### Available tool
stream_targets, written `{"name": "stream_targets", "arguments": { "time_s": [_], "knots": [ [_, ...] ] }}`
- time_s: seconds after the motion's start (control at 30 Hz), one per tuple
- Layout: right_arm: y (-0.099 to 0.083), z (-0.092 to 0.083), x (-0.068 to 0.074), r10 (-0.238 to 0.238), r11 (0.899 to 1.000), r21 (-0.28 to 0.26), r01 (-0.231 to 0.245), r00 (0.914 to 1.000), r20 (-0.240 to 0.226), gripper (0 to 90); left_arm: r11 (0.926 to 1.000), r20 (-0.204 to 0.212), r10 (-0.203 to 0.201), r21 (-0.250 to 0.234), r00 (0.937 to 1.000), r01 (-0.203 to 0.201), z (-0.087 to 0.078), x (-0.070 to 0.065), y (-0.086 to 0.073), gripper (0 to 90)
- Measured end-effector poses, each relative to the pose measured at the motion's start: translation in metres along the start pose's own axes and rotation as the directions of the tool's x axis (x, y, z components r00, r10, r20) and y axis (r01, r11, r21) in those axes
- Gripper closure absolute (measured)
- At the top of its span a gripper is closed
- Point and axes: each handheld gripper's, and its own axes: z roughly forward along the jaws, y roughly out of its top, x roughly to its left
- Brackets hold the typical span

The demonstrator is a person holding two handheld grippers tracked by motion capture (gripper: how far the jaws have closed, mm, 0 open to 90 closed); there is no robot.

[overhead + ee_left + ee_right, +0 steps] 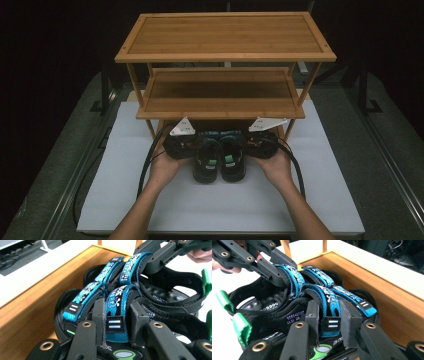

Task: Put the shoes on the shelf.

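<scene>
Between each tool's (115, 322) pads, sandal strap (113, 307)

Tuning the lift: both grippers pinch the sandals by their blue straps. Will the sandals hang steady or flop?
Probably some flop: the left gripper and right gripper clamp soft woven straps, not soles. The sandals look light, with open foam-like footbeds. Heels would likely sag, so swing seems possible.

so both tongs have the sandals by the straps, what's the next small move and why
Probably slide the pair forward onto the rack's bottom shelf. The left tongs are shut on the left sandal strap, the right tongs on the right sandal strap. In the high view the toes are already at the rack's front edge and the heels are over the white mat.
</scene>
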Motion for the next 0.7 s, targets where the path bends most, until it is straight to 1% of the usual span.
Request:
{"name": "stream_targets", "arguments": {
  "time_s": [0.17,0.27,0.33,0.4,0.47,0.5,0.57,0.67,0.7],
  "knots": [
    [-0.004,0.010,-0.006,0.003,1.000,-0.009,-0.003,0.9996,0.029,70.4,0.9999,-0.031,0.011,-0.004,0.9994,-0.011,0.009,0.005,-0.003,70.5],
    [-0.005,0.015,-0.008,0.003,1.000,-0.009,-0.003,0.9988,0.049,70.4,0.9999,-0.045,0.008,-0.006,0.9990,-0.009,0.016,0.008,-0.006,70.5],
    [-0.006,0.018,-0.009,0.001,1.000,-0.016,0.000,0.9981,0.061,70.4,0.9997,-0.054,-0.002,-0.026,0.9985,0.000,0.018,0.008,-0.006,70.5],
    [-0.007,0.018,-0.010,0.003,0.999,-0.032,-0.001,0.9980,0.063,70.4,0.9993,-0.066,0.003,-0.037,0.9978,-0.006,0.018,0.009,-0.006,70.5],
    [-0.007,0.019,-0.011,-0.007,0.999,-0.044,0.010,0.9972,0.074,70.4,0.9988,-0.083,0.009,-0.048,0.9965,-0.013,0.020,0.010,-0.006,70.5],
    [-0.007,0.019,-0.011,-0.010,0.999,-0.047,0.014,0.9960,0.089,70.4,0.9986,-0.087,0.011,-0.051,0.9962,-0.015,0.020,0.010,-0.006,70.5],
    [-0.007,0.020,-0.012,-0.009,0.998,-0.054,0.014,0.9961,0.088,70.3,0.9988,-0.087,0.008,-0.048,0.9962,-0.012,0.021,0.011,-0.007,70.4],
    [-0.009,0.023,-0.012,-0.008,0.999,-0.046,0.013,0.9955,0.094,70.2,0.9989,-0.095,0.020,-0.041,0.9953,-0.024,0.022,0.011,-0.008,70.3],
    [-0.009,0.023,-0.013,0.005,0.999,-0.045,-0.001,0.9963,0.086,70.0,0.9989,-0.097,0.019,-0.040,0.9951,-0.023,0.022,0.011,-0.007,70.2]
  ]
}}
